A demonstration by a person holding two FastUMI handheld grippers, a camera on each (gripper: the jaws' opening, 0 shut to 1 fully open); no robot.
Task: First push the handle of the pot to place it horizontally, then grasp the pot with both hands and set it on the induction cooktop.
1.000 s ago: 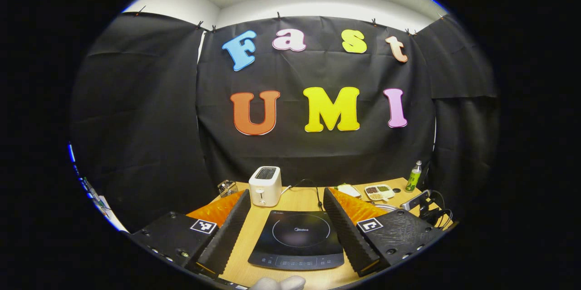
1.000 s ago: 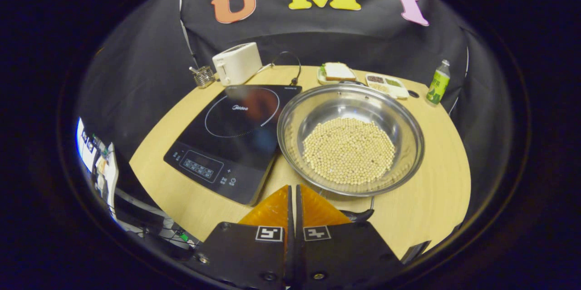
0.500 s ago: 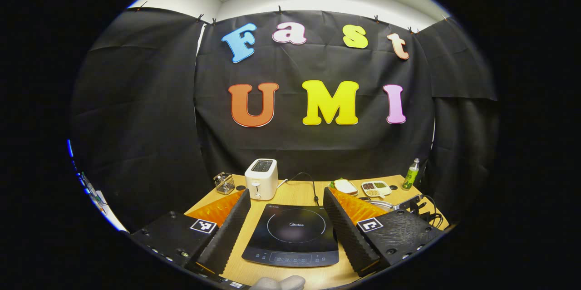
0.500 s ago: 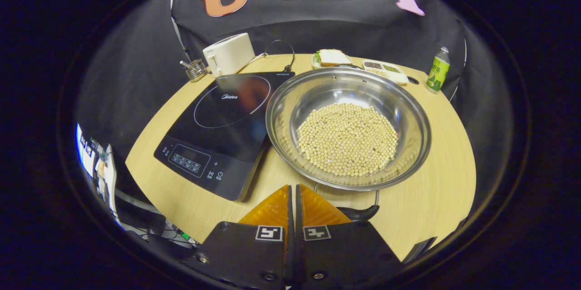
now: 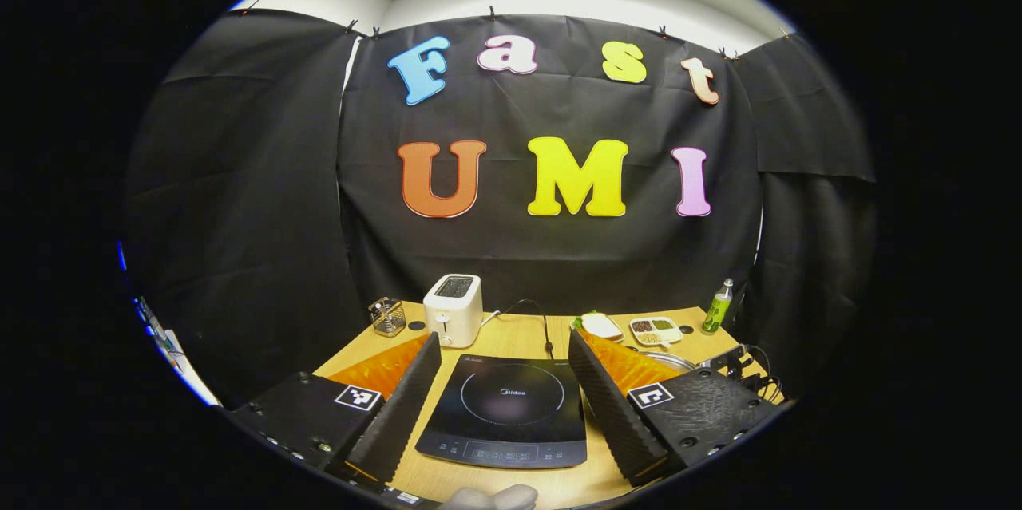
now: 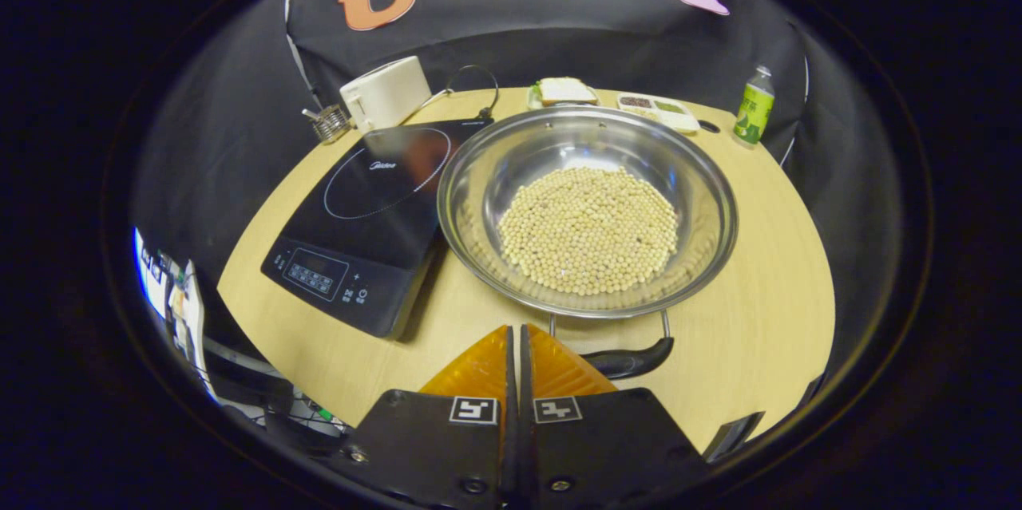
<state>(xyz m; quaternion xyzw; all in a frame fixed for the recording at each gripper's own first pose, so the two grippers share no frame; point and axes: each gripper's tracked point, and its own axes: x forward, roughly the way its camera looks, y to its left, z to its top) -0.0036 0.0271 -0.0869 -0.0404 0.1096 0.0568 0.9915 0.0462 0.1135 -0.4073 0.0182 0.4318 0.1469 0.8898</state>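
Showing pot (image 6: 587,211) of beans centre frame, right gripper (image 6: 515,350) closed empty below; left gripper (image 5: 503,382) spread wide framing cooktop (image 5: 505,410); wooden table (image 6: 758,255).

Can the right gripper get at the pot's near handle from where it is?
Probably yes. The right gripper, jaws closed, sits just short of the handle on the pot, with bare table around it and nothing between.
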